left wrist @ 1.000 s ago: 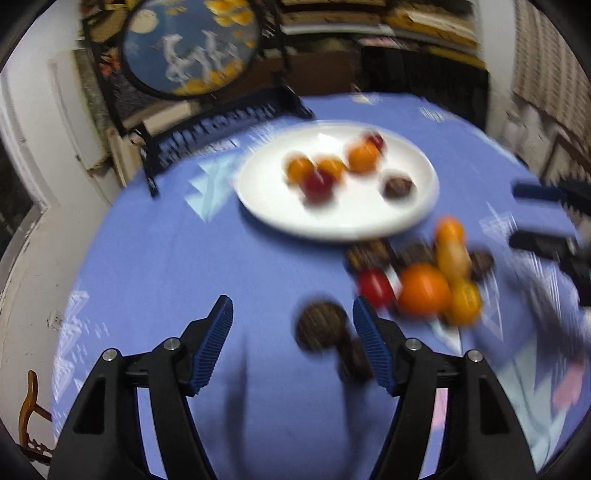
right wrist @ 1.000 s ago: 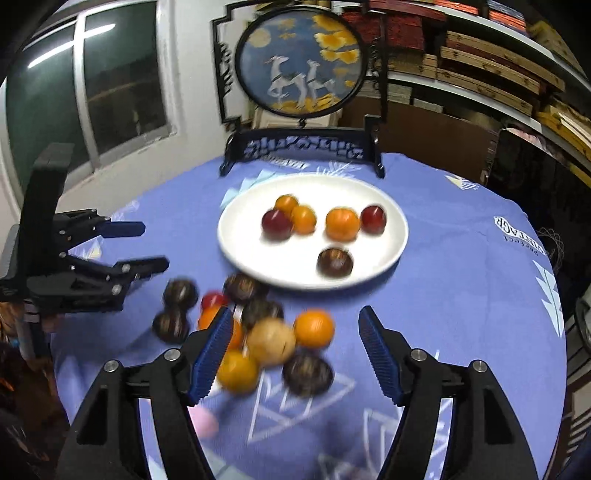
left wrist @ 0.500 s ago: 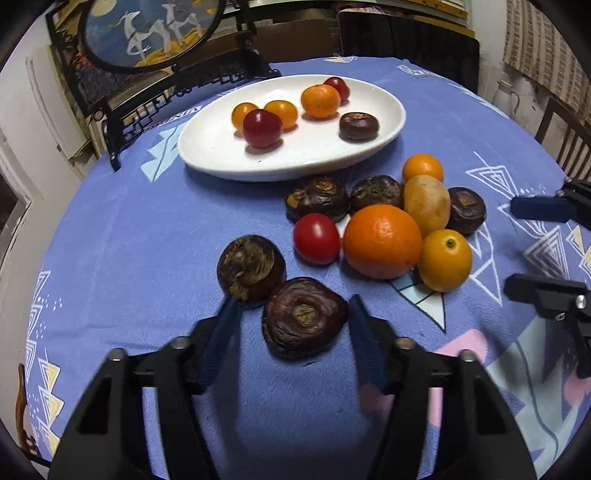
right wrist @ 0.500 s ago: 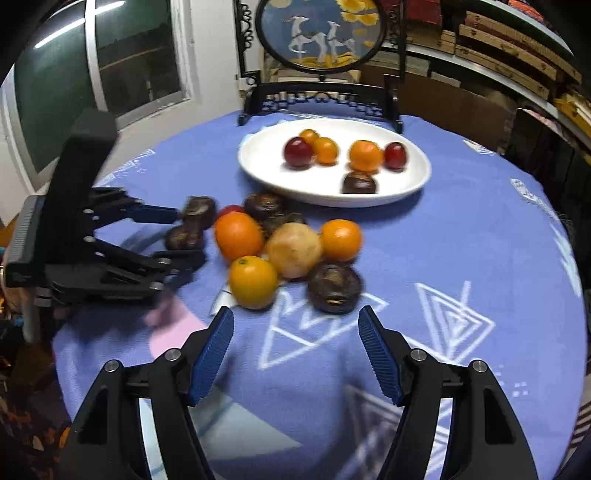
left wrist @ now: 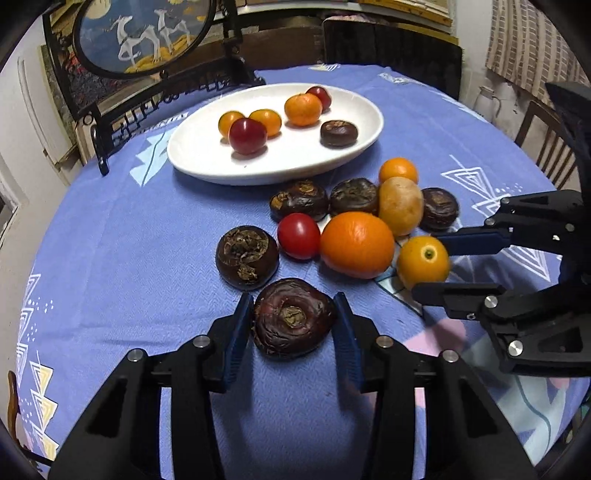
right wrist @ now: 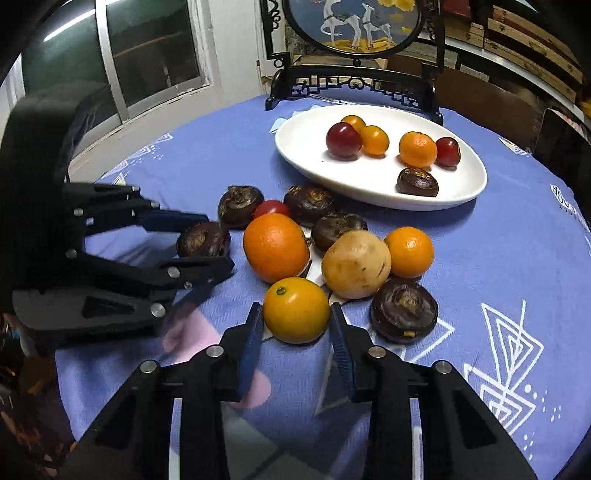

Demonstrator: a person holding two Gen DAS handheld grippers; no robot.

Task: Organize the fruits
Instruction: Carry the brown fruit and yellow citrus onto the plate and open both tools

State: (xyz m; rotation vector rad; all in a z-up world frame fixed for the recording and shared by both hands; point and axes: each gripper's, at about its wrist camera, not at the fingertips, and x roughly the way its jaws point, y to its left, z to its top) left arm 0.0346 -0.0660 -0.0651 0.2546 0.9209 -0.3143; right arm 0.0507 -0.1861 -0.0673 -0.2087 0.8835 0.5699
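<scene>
A white oval plate [left wrist: 207,162] [right wrist: 469,184] holds several small fruits. A cluster of loose fruits lies on the blue tablecloth in front of it. My left gripper [left wrist: 293,317] has its blue pads against both sides of a dark brown water chestnut [left wrist: 291,317], which rests on the cloth; it shows in the right wrist view [right wrist: 203,240]. My right gripper [right wrist: 297,317] has closed its pads around a small yellow-orange citrus [right wrist: 295,309] [left wrist: 423,261], also on the cloth.
Beside the held fruits lie a large orange [left wrist: 356,243], a red tomato [left wrist: 298,235], a tan round fruit [left wrist: 400,205], a small tangerine [left wrist: 398,170] and more dark chestnuts [left wrist: 246,256]. A framed deer ornament on a black stand [right wrist: 354,22] is behind the plate.
Both grippers came down and forward to the fruit cluster and narrowed: the left onto the near chestnut, the right onto the yellow-orange citrus.
</scene>
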